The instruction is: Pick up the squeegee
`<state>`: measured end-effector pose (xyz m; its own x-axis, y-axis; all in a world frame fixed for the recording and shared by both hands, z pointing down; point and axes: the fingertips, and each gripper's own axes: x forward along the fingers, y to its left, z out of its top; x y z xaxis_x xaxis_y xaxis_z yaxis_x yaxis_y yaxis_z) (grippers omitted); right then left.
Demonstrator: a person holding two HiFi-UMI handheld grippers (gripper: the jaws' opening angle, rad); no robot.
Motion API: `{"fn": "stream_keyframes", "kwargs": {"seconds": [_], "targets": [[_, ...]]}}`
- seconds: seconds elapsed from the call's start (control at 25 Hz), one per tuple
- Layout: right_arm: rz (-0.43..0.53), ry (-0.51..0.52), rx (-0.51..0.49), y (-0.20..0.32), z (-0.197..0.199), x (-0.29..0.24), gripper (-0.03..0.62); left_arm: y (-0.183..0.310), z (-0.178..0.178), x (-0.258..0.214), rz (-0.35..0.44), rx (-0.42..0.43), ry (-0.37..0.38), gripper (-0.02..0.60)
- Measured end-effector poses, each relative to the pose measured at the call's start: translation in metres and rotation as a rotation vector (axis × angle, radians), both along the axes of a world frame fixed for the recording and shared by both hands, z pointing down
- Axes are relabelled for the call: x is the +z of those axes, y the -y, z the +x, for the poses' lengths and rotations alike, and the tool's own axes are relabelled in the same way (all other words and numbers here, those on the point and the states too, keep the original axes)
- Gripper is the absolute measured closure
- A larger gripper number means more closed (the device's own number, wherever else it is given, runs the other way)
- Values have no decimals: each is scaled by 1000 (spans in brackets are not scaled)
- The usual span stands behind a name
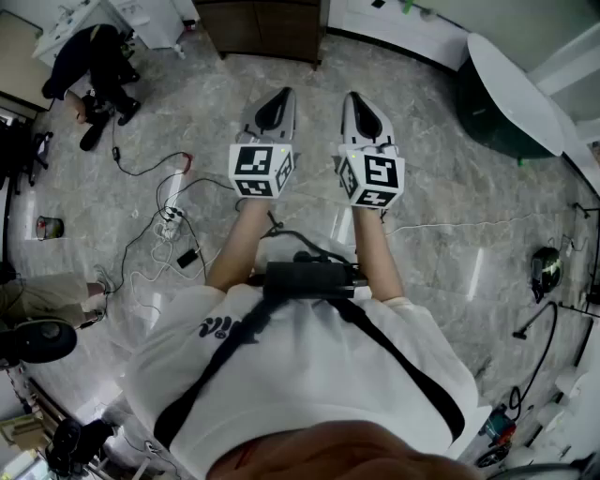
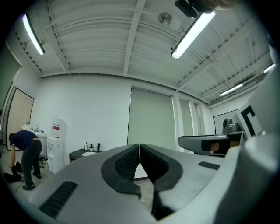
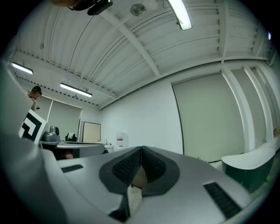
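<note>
No squeegee shows in any view. In the head view I hold both grippers side by side in front of my chest, level, above a marbled floor. My left gripper (image 1: 279,97) is shut, its black pads (image 2: 131,161) meeting at the tip with nothing between them. Just as bare, my right gripper (image 1: 358,99) is shut, with its pads (image 3: 131,166) pressed together. In the left gripper view my left gripper (image 2: 139,147) faces a white wall and a pale roller blind. In the right gripper view my right gripper (image 3: 141,149) faces the same wall.
A person (image 1: 94,61) bends over at the far left of the room. Cables and a power strip (image 1: 172,211) lie on the floor to my left. A white rounded table (image 1: 511,89) stands at the right, a dark cabinet (image 1: 262,28) ahead, a water dispenser (image 2: 57,144) by the wall.
</note>
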<state>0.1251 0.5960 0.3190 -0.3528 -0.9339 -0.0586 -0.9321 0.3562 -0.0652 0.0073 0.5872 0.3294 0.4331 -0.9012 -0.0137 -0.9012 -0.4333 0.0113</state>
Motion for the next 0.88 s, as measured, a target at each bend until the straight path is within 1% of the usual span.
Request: {"fn": "stream_keyframes", "kwargs": {"seconds": [0.16, 0.24, 0.36, 0.48, 0.64, 0.76, 0.88], "targets": [[-4, 2, -18, 3, 19, 8, 586, 4, 25, 6, -2, -9, -4, 569], [-11, 32, -20, 3, 23, 15, 586, 4, 34, 11, -8, -3, -6, 569], [-33, 77, -14, 5, 26, 29, 586, 3, 40, 21, -23, 14, 24, 569], [-70, 93, -4, 11, 30, 43, 586, 7, 38, 32, -52, 4, 36, 569], [-77, 83, -19, 28, 29, 48, 586, 27, 36, 38, -67, -16, 28, 569], [-104, 74, -29, 51, 18, 59, 586, 49, 32, 54, -92, -3, 20, 569], [-112, 58, -44, 85, -1, 66, 586, 84, 19, 69, -110, -2, 3, 569]]}}
